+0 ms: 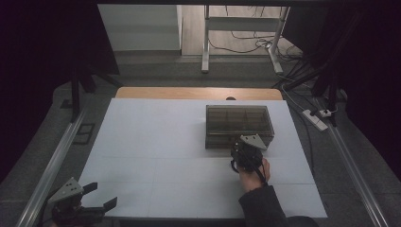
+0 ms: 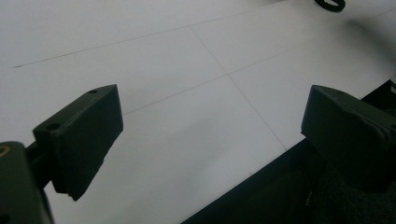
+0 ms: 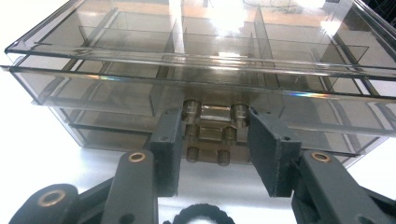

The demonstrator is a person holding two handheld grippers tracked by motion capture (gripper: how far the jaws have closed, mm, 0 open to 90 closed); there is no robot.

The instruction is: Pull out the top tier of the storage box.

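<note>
Table (image 1: 156, 156): white top, faint seams dividing it into panels, a strip of wood showing at the far edge.

Box (image 1: 239, 125): clear smoky plastic with a lid, divided inside into compartments; stands on the right half of the table, toward the far side. In the right gripper view the box (image 3: 201, 70) shows a small latch (image 3: 211, 133) at the middle of its near wall.

Right gripper (image 1: 246, 150): held by a hand (image 1: 253, 172) at the box's near wall; jaws parted, one on each side of the latch, seemingly just short of touching it.

Left gripper (image 1: 97, 198): at the table's near left corner, well apart from the box; jaws spread wide, nothing between them.
</note>
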